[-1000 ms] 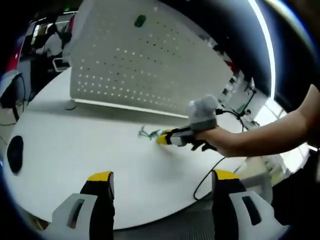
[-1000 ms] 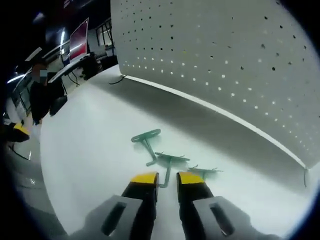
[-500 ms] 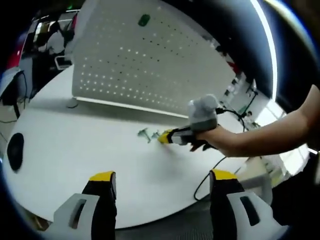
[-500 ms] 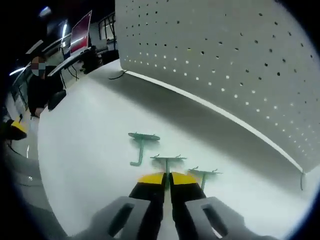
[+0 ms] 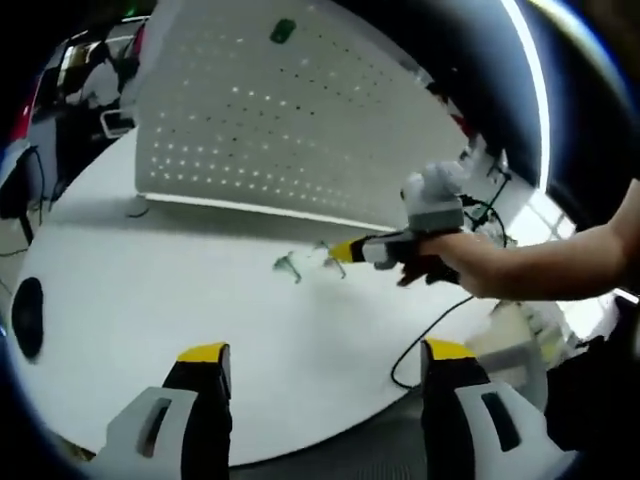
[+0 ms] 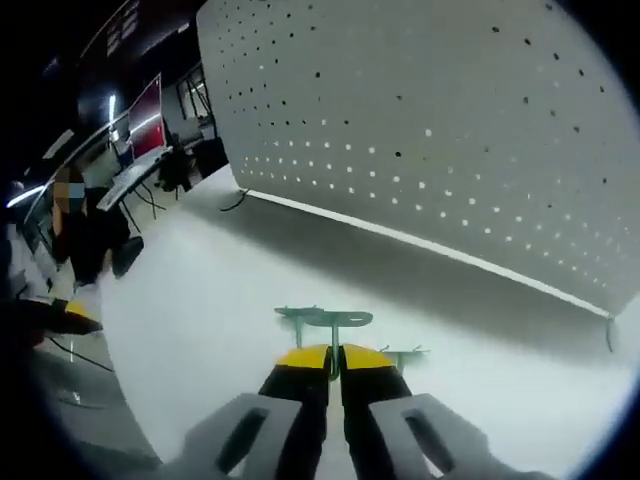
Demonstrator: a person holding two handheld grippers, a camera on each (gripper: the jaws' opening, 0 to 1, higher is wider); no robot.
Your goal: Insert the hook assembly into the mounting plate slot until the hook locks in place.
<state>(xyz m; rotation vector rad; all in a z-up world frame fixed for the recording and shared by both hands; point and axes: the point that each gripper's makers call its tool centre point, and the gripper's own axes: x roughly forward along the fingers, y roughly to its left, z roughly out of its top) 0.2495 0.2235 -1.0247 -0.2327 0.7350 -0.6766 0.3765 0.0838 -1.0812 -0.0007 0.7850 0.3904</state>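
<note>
Yellow-tipped jaws of the right hand-held gripper [image 6: 334, 357] are clenched on the stem of a green hook [image 6: 334, 321], whose flat crossbar stands just above the tips. In the left gripper view the same tool [image 5: 347, 252] reaches in from the right, held in a person's hand [image 5: 440, 262], with the hook at its tips seemingly clear of the white tabletop [image 5: 150, 290]; how far clear I cannot tell.

Two more green hooks show in the right gripper view: one [image 6: 296, 314] just behind and left of the held one, another [image 6: 404, 353] on the tabletop just right of the jaws. In the left gripper view one of them [image 5: 288, 266] lies near the right tool's tips.

The left hand-held gripper [image 5: 320, 355] hangs released over the near part of the tabletop, jaws wide apart and holding nothing, well apart from the hooks.

The white perforated mounting plate [image 6: 450, 130] stands upright at the far side of the tabletop, a dark green piece [image 5: 282, 31] already fixed high on it.

The step in hand looks like the pick-up, just completed. Next comes the carry to the plate: the hook's back tabs must be lined up with a row of holes, pressed in, then seated until it locks. The thin stem could twist between the jaws under that push.
</note>
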